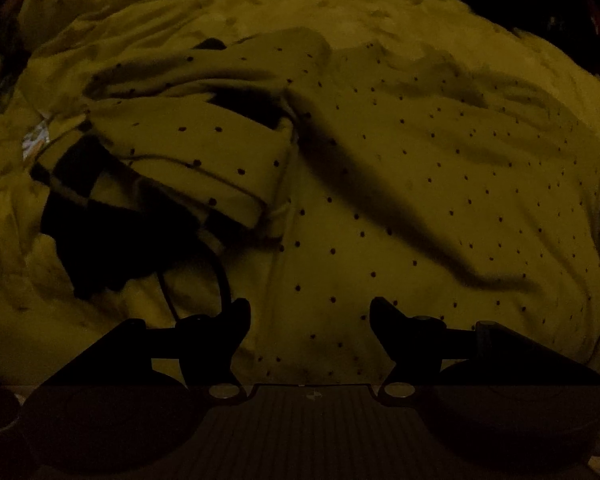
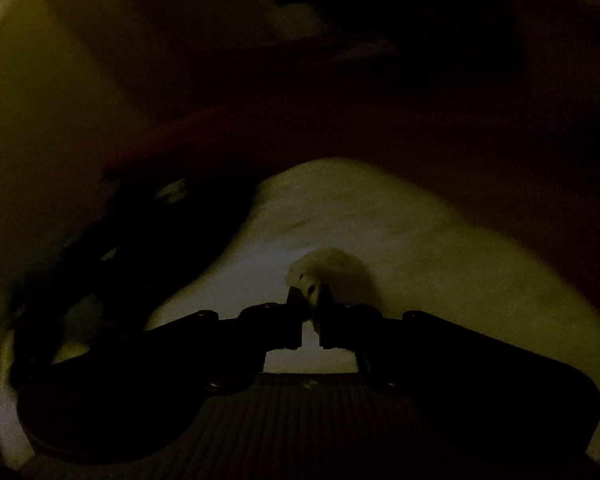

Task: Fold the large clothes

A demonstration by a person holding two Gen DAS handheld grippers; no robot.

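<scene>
The scene is very dark. In the left wrist view a large pale garment with small dark dots lies spread over a bed, with a folded sleeve or flap lying across its left part. My left gripper is open and empty just above the garment's near part. In the right wrist view my right gripper is shut on a small bunch of pale cloth, with the rest of the cloth spreading out beyond it.
Rumpled bedding with a faint pattern surrounds the garment. A dark object with a thin cord lies at the left near the folded flap. Dark indistinct shapes fill the top of the right wrist view.
</scene>
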